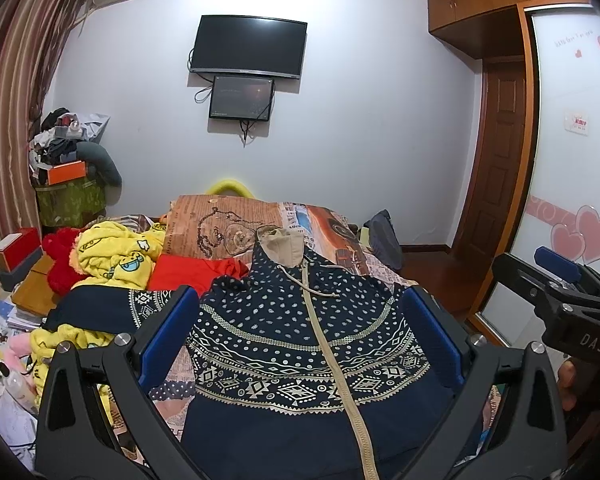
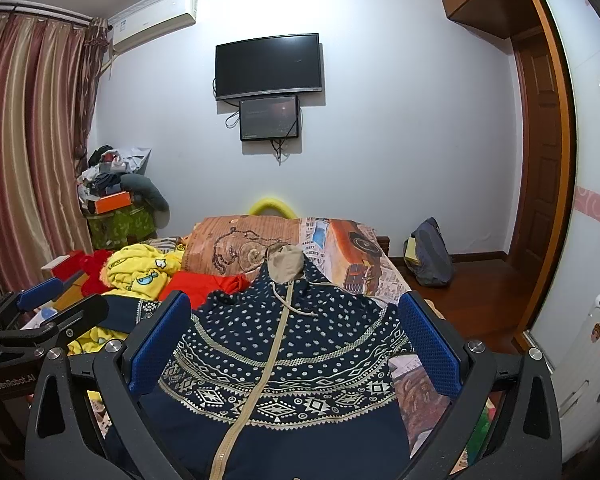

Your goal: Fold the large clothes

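A navy hooded jacket [image 1: 300,328] with white dots, patterned bands and a beige zip is being shown spread flat on a bed [image 1: 340,248], its beige hood [image 1: 282,246] pointing toward the far wall. The left gripper [image 1: 300,332] is being held released above the jacket, blue pads wide apart, nothing clasped between them. The right gripper [image 2: 296,344] is likewise being held released over the jacket, its pads framing the zip. Left of the jacket, a yellow cartoon garment [image 1: 116,256] and a red garment [image 1: 196,272] are being seen piled on the bed. Beyond the hood, a brown printed pillow [image 1: 220,224] is lying. On the wall beyond the jacket, a dark television [image 1: 248,46] is being displayed.
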{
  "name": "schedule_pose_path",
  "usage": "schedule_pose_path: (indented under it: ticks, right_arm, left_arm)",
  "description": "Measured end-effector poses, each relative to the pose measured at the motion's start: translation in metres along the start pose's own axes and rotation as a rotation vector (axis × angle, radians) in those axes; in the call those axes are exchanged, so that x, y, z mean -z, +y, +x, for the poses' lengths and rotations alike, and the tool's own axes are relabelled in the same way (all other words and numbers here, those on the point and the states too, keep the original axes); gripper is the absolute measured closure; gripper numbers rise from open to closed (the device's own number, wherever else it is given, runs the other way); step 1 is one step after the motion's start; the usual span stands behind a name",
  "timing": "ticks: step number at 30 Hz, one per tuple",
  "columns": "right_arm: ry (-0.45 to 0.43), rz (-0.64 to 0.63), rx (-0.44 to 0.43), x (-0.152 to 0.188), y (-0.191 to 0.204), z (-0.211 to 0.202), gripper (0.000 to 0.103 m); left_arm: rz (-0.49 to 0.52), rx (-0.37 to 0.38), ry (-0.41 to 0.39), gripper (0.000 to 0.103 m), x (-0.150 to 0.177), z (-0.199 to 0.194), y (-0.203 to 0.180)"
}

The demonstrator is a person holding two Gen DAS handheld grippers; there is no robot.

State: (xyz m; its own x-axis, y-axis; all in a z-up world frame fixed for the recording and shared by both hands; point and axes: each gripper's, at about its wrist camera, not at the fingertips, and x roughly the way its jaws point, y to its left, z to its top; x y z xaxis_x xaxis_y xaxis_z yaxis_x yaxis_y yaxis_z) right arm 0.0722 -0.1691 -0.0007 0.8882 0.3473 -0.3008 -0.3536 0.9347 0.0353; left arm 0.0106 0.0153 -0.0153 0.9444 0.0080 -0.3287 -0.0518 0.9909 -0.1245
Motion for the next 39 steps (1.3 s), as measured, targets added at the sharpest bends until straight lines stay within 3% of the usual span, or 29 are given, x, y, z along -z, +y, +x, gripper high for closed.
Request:
schedule_pose_path:
  ticks: [27, 32, 39]
  right_arm:
    - [0.03, 0.014, 0.017, 0.005, 0.0, 0.015, 0.0]
    - [0.043, 0.009, 0.017, 0.005, 0.002, 0.032, 0.0]
    - [0.048, 0.001, 0.007, -0.001, 0.001, 0.068, 0.0]
  left_arm:
    - [-0.002, 0.02, 0.026, 0.001, 0.002, 0.014, 0.006]
    - [-0.044, 0.037, 0.075, 0.001, -0.005, 0.04, 0.026]
    - [-0.161, -0.06, 0.154, 0.001, -0.012, 0.095, 0.082]
